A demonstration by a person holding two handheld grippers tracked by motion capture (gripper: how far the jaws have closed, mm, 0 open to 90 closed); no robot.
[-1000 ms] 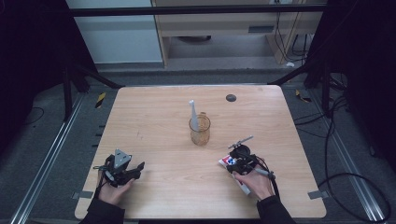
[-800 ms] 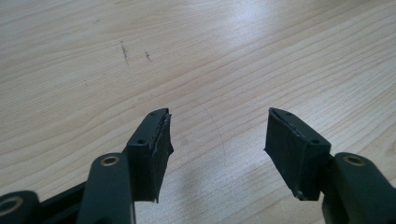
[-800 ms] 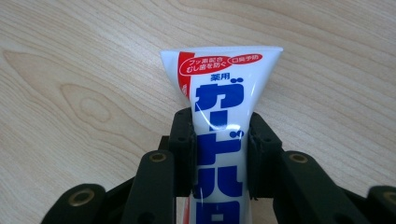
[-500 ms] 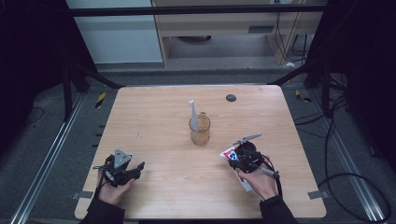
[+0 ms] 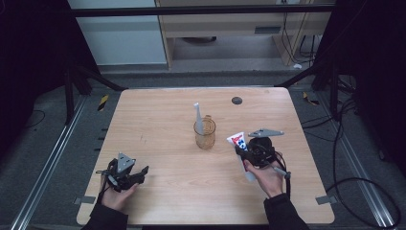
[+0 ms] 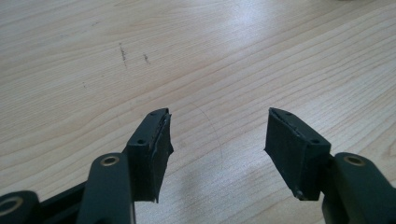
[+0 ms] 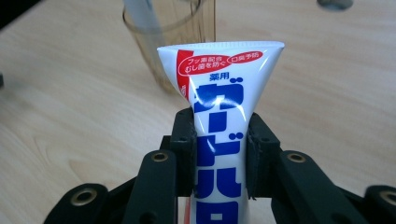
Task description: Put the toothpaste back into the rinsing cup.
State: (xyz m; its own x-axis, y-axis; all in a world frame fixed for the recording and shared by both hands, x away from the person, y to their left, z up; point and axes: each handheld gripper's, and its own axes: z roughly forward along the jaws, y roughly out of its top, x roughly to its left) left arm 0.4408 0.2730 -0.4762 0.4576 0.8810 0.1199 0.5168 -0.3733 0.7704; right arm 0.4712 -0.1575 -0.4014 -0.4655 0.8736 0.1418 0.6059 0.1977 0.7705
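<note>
Toothbrush point(image 5: 197, 115) in cup point(image 5: 205, 134), left of toothpaste tube point(image 5: 238, 141).

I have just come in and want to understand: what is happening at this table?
A person works with two handheld grippers. The right gripper is shut on a toothpaste tube, holding it beside a clear cup with a toothbrush in it. The left gripper is open over the bare table.

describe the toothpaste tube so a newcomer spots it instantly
On the light wooden table, find the clear glass cup near the middle. Just right of it, the right gripper clamps a white toothpaste tube, the sole item with blue lettering and a red band.
</note>
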